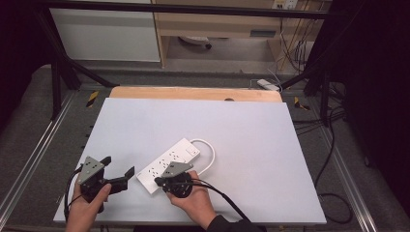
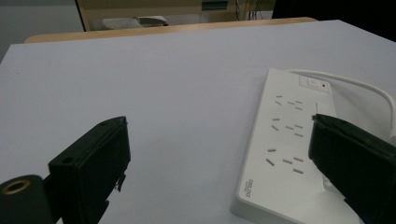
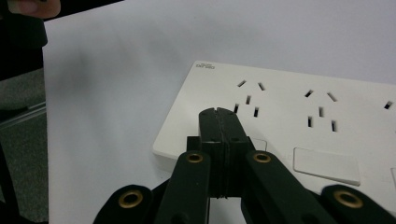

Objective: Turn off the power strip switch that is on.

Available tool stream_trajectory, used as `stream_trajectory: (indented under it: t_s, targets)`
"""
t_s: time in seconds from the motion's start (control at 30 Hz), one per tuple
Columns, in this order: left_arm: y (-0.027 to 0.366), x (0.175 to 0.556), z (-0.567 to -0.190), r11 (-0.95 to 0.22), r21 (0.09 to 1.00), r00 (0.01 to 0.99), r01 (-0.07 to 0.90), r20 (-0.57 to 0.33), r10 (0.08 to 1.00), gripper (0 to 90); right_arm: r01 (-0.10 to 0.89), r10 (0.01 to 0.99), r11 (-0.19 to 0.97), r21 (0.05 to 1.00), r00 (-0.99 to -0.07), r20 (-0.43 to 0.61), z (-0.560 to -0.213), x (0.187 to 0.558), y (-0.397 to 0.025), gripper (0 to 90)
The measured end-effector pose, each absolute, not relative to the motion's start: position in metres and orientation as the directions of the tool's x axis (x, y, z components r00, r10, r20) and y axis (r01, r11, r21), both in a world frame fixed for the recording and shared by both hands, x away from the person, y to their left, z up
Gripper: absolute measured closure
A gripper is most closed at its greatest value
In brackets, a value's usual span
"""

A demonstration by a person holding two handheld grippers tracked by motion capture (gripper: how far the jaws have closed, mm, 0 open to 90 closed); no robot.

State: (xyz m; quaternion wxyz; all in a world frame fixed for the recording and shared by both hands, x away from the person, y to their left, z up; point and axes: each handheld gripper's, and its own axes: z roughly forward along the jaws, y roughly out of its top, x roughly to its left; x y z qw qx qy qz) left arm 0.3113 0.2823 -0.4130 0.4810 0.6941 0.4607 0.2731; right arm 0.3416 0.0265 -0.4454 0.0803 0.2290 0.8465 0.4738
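A white power strip (image 1: 167, 163) lies slantwise on the white tabletop (image 1: 193, 121), its white cable (image 1: 211, 152) looping off the far end. My left gripper (image 1: 117, 166) stands open just left of the strip's near end. In the left gripper view the jaws (image 2: 218, 122) are spread wide, the right one over the strip (image 2: 285, 140) near its sockets. My right gripper (image 1: 162, 182) is shut with nothing between its jaws. In the right gripper view its closed tips (image 3: 218, 113) sit over the strip's near end (image 3: 299, 112); whether they touch it I cannot tell.
A wooden edge (image 1: 193, 93) runs along the back of the tabletop. Black frame bars stand at the back corners. Cables (image 1: 333, 159) trail over the floor on the right, and another white strip (image 1: 267, 84) lies on the floor behind the table.
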Motion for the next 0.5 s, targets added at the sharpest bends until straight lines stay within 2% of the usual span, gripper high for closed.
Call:
stream_trajectory:
  t_s: [0.5]
  targets:
    - [0.2812,0.3113,-0.4132,-0.117,0.919,0.427,0.375,-0.06,0.902,5.4,0.319,0.471,0.436,0.841,-0.878,0.088,-0.4494,0.3411,0.0216,90.0]
